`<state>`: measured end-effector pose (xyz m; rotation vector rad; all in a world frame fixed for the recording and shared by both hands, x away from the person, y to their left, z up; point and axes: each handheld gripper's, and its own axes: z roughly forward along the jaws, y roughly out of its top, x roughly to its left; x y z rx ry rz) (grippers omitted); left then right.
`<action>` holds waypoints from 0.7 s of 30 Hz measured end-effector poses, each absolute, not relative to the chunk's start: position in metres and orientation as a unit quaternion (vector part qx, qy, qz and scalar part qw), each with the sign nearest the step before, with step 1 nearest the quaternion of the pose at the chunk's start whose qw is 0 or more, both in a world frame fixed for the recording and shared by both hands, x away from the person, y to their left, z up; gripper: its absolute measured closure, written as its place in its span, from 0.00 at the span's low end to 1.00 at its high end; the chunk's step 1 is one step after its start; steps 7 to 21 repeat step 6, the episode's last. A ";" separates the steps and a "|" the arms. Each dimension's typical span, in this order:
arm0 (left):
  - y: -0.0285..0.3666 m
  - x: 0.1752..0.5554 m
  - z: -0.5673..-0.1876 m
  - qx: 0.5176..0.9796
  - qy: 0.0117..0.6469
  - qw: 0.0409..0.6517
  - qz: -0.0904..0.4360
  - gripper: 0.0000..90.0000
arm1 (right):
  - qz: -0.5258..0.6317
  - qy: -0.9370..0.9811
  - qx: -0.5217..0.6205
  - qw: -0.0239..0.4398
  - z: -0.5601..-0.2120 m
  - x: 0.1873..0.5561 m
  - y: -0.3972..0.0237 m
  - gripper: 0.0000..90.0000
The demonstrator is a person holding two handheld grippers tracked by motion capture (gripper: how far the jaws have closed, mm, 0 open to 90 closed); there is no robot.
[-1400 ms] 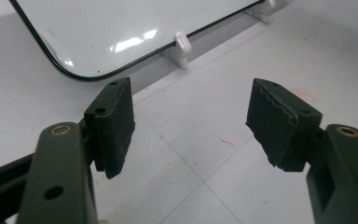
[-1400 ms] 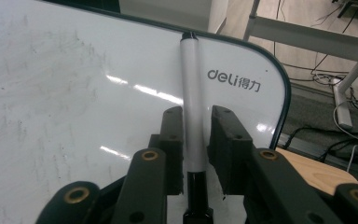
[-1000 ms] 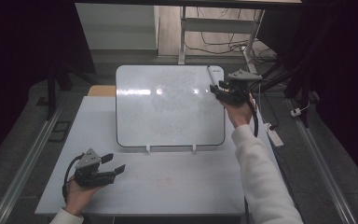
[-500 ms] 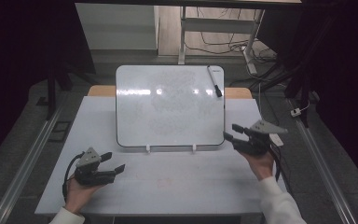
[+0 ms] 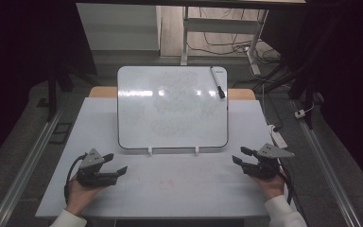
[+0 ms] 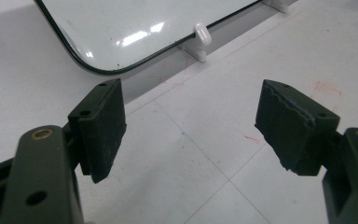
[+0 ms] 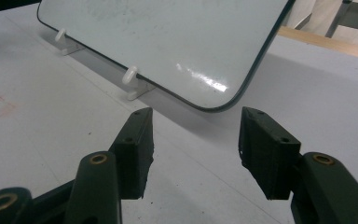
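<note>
On the left, the left tool (image 5: 116, 163) rests low on the pale grey worktop (image 5: 179, 189), held in the person's left hand (image 5: 80, 194). Its two black jaws stand wide apart with nothing between them. In the left gripper view they point toward the near left corner of the board, but they do not touch it. It looks like a waiting spot, close to the person and out of the way.

In the middle stands the shiny white board with a thin black rim (image 5: 172, 106). It leans back a little, propped on two small white plastic feet (image 5: 150, 151) at its bottom edge, so its face tips up toward the person (good for writing or wiping). Faint smudgy marks cover the face. Whether they are old writing or just wipe marks is too hard to tell.

Near the top right corner of the board is a slim marker pen with a black cap (image 5: 217, 88). It lies slanted on the face, well apart from both tools. It may be held there by a magnet, but that is a guess.

On the right, the right tool (image 5: 241, 156) also sits low on the worktop, in the person's right hand (image 5: 272, 182). Its jaws are spread apart and empty too, aimed at the near right corner of the board, just beside it.
</note>
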<state>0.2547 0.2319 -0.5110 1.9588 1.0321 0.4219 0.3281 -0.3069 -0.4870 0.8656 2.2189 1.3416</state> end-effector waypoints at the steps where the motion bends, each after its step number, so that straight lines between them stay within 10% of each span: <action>1: 0.232 0.255 -0.511 0.785 0.413 0.430 0.169 0.28 | 0.479 0.796 0.309 0.204 -0.487 0.328 -0.306 0.50; 21: 0.232 0.254 -0.511 0.785 0.413 0.430 0.170 0.28 | 0.480 0.796 0.308 0.203 -0.487 0.327 -0.307 0.49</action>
